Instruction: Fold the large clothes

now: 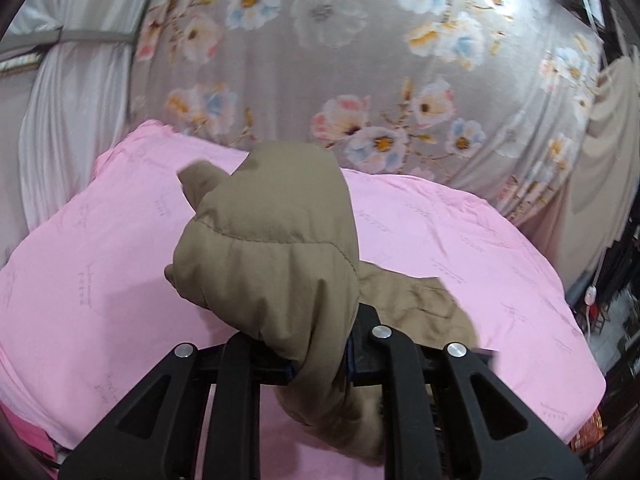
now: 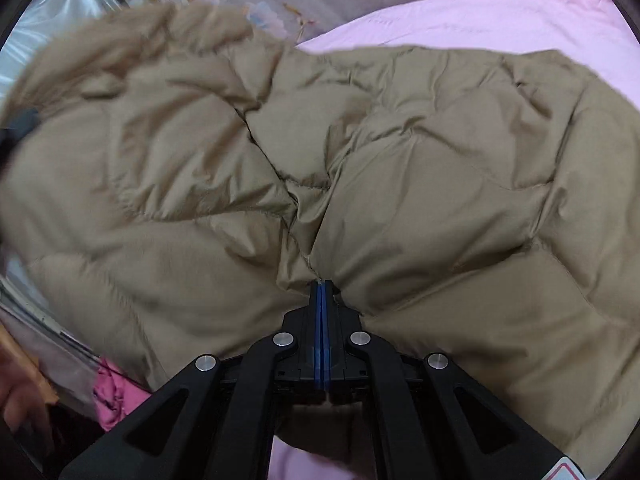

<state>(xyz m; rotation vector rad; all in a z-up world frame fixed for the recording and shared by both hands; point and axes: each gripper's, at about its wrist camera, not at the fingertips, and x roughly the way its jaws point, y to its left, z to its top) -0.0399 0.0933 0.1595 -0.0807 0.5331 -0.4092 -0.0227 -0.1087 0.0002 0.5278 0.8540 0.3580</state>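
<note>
Bed: grey floral bedsheet (image 1: 340, 80) printed with pale pink, blue and white blossoms, smooth and lightly creased, stretched across the far half of the bed.
Cover: pink cotton quilt (image 1: 100, 280) with faint printed lettering, flat and soft, lying over the near part of the bed; in the right wrist view it shows as a pale pink band (image 2: 500, 12) beyond the coat.
Surroundings: white pleated curtain (image 1: 80, 100) hanging at the left edge, crossed by a grey band; a crumpled bright pink cloth (image 2: 110, 400) at the lower left of the right wrist view, beside a bare hand (image 2: 20, 400) at the frame's edge.
Garment: tan quilted puffer coat (image 2: 360, 180), matte woven shell, stitched into puffy padded panels, with a blurred fuzzy trim along its upper left edge; it spreads across the pink quilt and fills most of the right wrist view.
Coat part at left tool: a rounded, padded fold of the same tan coat (image 1: 272, 240) bulges up above the quilt, with a flatter flap trailing to the right behind it.
Left tool: black left tool (image 1: 320, 364) has its jaws drawn close and pinching the padded tan fold, which fills the narrow gap between them and spills above and below.
Right tool: black right tool (image 2: 322, 292) with blue pads pressed fully together, nipping a thin gather of coat fabric at its tip, creases radiating from the pinch.
</note>
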